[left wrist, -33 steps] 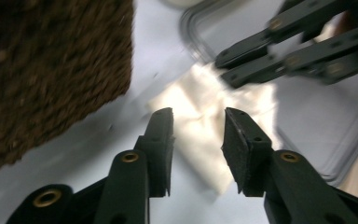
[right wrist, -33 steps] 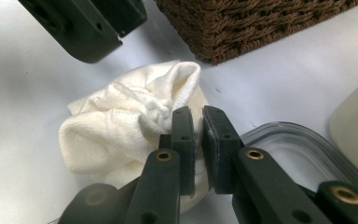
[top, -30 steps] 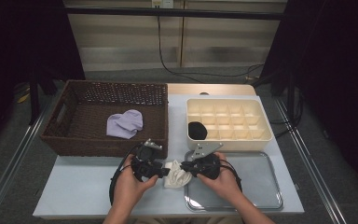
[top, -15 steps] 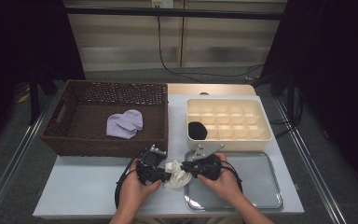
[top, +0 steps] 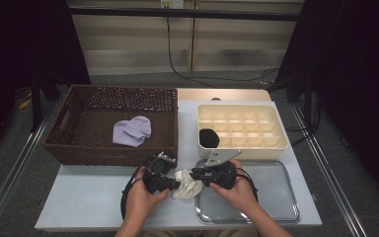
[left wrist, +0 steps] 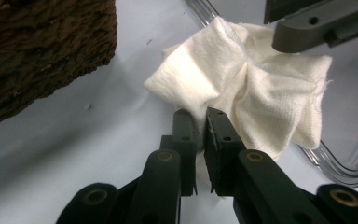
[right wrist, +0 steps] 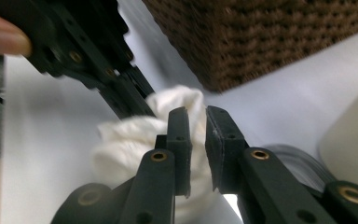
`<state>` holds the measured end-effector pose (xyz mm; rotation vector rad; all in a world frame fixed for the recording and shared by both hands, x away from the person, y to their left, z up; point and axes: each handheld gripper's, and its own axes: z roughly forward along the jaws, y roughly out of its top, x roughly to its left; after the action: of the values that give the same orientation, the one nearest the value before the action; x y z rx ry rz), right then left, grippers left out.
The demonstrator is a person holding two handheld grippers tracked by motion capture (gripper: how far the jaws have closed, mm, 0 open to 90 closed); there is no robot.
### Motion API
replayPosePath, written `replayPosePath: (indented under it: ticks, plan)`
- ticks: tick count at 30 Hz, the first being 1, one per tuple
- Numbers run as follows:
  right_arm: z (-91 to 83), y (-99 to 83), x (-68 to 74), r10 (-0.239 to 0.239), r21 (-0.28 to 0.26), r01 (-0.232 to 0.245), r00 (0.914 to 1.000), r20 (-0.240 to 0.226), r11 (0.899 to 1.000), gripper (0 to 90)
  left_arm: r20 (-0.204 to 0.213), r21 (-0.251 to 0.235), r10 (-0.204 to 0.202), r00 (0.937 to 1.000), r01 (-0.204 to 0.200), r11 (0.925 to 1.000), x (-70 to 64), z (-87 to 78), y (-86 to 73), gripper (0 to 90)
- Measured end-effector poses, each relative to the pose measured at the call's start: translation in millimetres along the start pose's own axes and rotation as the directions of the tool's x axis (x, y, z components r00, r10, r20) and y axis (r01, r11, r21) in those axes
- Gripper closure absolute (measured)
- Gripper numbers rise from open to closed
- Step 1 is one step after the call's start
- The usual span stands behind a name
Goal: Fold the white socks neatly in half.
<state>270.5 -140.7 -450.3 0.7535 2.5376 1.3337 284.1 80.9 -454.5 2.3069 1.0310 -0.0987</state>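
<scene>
Risk: the white sock (top: 187, 183) is held by thin pinches of fabric only. If the two grippers pull apart or lift at different rates, the knit can slide out from one pair of jaws and the bundle will unroll or drop. A second risk is collision: the grippers stand very close, nearly nose to nose, and further closing can jam one against the other. A loose fold can also snag on the raised rim of the metal tray (top: 276, 215).

Position: the sock lies bunched on the table (top: 84, 197), straddling the tray's left edge, just in front of the wicker basket (top: 69, 148). The left gripper (left wrist: 198, 135) approaches from the sock's left with its jaws drawn narrow on a fold of the near edge. The right gripper (right wrist: 198, 135) approaches from the opposite side, jaws likewise narrow with cloth between them. The sock sits directly between both grippers, touching each
</scene>
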Motion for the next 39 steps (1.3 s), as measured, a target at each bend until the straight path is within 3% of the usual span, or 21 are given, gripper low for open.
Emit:
replayPosePath:
  ticks: [4, 9, 16, 23, 28, 30, 34, 39]
  plan:
    - [3.6, 1.7, 2.4, -0.004, 0.012, 0.004, 0.9997, -0.022, 1.000, 79.9, -0.009, 0.003, -0.010, 0.9999, 0.010, 0.9999, 2.4, -3.8, 1.3, 83.2]
    - [14.1, -9.5, 0.2, 0.001, 0.066, 0.001, 0.9997, -0.023, 0.998, 81.3, -0.007, -0.020, -0.026, 0.9996, 0.026, 0.9995, 7.0, -10.8, 1.9, 82.6]
    - [17.7, -15.5, -0.8, 0.005, 0.076, -0.003, 0.9996, -0.028, 0.997, 82.7, 0.004, -0.074, -0.096, 0.9954, 0.096, 0.9927, 15.8, -18.6, -1.2, 64.5]
    - [19.1, -19.0, 0.2, 0.006, 0.083, -0.004, 0.9996, -0.026, 0.997, 83.4, 0.001, -0.057, -0.090, 0.9959, 0.090, 0.9943, 15.6, -10.3, -5.9, 60.4]
    - [19.1, -18.8, 0.7, -0.003, 0.078, 0.005, 0.9997, -0.023, 0.997, 83.3, 0.004, -0.099, -0.090, 0.9960, 0.089, 0.9910, 10.8, -11.0, -4.0, 57.7]
    - [19.2, -18.6, 0.5, -0.001, 0.079, 0.003, 0.9997, -0.024, 0.997, 83.1, -0.007, -0.097, -0.086, 0.9963, 0.085, 0.9917, 8.7, -6.4, -3.7, 51.4]
    - [17.8, -17.8, 1.0, -0.007, 0.081, 0.008, 0.9999, -0.013, 0.997, 80.5, -0.020, -0.080, -0.081, 0.9965, 0.079, 0.9936, 8.7, 4.9, -4.8, 48.4]
    - [11.2, -15.6, -1.0, -0.003, 0.065, 0.003, 1.0000, -0.001, 0.998, 78.9, -0.041, -0.082, -0.073, 0.9965, 0.070, 0.9942, 7.8, 5.1, -4.3, 46.4]
